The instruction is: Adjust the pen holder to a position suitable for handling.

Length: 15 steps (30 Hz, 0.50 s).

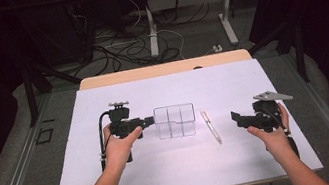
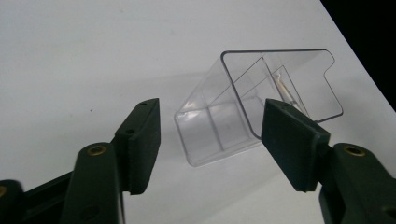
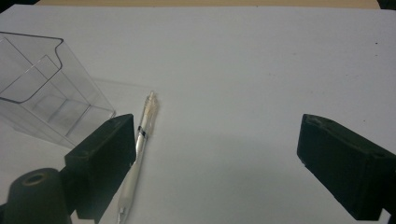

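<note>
A clear plastic compartment box (image 1: 175, 121) lies on the white table cover (image 1: 176, 171) at the middle. My left gripper (image 1: 149, 121) is at the box's left end, held level. In the left gripper view the box (image 2: 243, 112) lies just ahead of the open jaws of my left gripper (image 2: 212, 109), and the left pad stands apart from it. A translucent pen (image 1: 211, 126) lies just right of the box. My right gripper (image 1: 235, 117) is to the right of the pen, open with nothing between its jaws. Its own view has the pen (image 3: 140, 154) beside the left jaw of that gripper (image 3: 217, 123), and the box (image 3: 42, 100) at far left.
The white cover ends at a wooden strip (image 1: 163, 69) along the table's far edge. Beyond it, on the floor, are cables (image 1: 120, 49) and white desk legs (image 1: 227, 21). Bare white surface lies in front of both hands.
</note>
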Each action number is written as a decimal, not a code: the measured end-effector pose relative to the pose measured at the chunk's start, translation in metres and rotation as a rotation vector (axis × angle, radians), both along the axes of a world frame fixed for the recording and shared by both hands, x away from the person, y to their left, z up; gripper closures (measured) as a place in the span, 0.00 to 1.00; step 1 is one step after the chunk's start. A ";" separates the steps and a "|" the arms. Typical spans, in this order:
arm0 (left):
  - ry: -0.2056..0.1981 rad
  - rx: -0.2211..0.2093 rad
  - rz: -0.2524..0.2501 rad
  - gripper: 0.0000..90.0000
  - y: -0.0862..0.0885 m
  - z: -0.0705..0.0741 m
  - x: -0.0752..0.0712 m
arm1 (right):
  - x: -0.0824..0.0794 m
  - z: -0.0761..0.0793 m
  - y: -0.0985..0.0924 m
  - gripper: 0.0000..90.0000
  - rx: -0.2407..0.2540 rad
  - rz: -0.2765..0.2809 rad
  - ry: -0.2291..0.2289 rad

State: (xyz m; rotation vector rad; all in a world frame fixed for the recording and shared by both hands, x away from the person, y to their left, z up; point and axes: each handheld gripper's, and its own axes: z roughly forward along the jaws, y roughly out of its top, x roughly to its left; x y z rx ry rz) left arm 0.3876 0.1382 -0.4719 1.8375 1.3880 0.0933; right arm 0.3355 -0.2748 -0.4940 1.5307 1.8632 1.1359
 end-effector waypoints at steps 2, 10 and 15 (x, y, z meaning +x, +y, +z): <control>-0.026 0.018 -0.022 0.38 0.004 0.000 -0.001 | 0.000 0.000 0.002 0.14 -0.012 0.007 0.002; -0.135 0.059 -0.059 0.30 0.016 0.001 -0.006 | 0.000 0.003 0.008 0.16 -0.029 0.039 0.000; -0.193 0.091 -0.067 0.26 0.024 0.000 -0.011 | 0.001 0.005 0.011 0.16 -0.035 0.047 0.014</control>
